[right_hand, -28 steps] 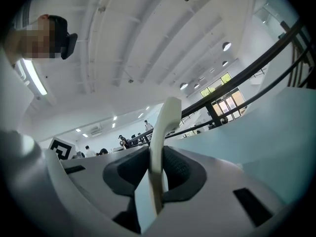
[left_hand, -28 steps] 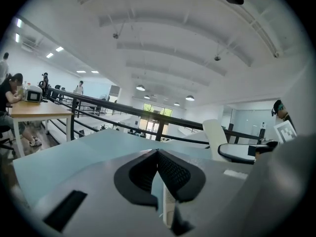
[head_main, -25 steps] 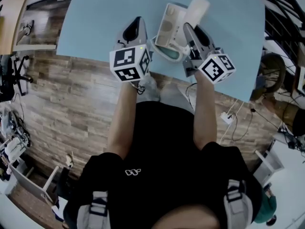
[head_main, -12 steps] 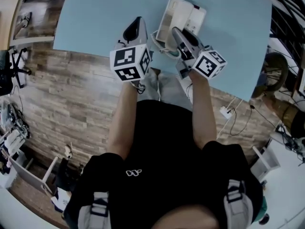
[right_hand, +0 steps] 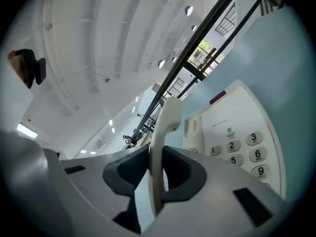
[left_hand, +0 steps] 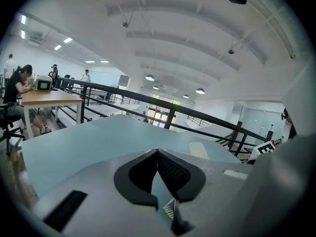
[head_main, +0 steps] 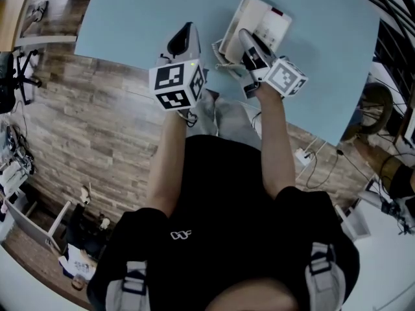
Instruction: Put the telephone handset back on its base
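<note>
We pinch the handset edge-on in our right gripper, likely to line it over the base, just right of the jaws. Left gripper pressed together, empty.

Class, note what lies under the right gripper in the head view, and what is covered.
The cream telephone base, on the light blue table. The right gripper covers the base's near part and most of the cream handset it grips.
</note>
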Tool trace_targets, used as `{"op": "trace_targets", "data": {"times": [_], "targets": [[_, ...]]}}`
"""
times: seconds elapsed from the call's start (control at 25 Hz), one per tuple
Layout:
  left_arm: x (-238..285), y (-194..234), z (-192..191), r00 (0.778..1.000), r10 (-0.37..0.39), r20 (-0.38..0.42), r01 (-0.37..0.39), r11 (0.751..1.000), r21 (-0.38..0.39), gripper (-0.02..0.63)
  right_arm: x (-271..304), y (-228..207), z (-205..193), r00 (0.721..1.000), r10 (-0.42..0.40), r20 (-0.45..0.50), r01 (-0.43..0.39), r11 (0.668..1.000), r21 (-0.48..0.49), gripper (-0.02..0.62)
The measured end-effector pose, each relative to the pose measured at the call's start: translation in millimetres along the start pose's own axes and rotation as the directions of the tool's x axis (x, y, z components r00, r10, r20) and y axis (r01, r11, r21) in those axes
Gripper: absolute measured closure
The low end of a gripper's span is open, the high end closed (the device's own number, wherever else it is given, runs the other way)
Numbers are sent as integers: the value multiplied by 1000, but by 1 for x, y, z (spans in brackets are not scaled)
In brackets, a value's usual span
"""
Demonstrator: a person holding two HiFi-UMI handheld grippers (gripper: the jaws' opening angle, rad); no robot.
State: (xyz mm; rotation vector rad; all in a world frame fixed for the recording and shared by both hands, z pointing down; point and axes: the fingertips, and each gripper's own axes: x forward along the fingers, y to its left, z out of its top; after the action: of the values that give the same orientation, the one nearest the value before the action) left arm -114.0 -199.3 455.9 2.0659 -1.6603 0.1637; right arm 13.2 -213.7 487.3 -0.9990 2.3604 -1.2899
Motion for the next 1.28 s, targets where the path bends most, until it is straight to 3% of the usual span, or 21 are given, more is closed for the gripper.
{"op": "trace_targets", "data": {"times": [0.12,0.24,0.44,1.08,1.28], "targets": [[4,7,0,1000,-1,-6,1,1000,-5,606,11,-12,-7,998,-49,-25,50,998,30,514],[10,11,0,1000,-4,-12,4,1000,-5,606,18,-28,-13,989,-136,-58,137,990,15,514],[14,11,0,1000,-5,-16,5,1000,-6,606,20,-41,-11,977,-207,-60,207,978,-2,514],[28,10,-2,999,-27,-39,26,999,-20,606,16,-59,-14,962,-270,-36,272,960,67,506],[36,8,0,998,-52,-43,52,999,-16,606,12,-64,-9,945,-327,-28,328,944,30,481]]}}
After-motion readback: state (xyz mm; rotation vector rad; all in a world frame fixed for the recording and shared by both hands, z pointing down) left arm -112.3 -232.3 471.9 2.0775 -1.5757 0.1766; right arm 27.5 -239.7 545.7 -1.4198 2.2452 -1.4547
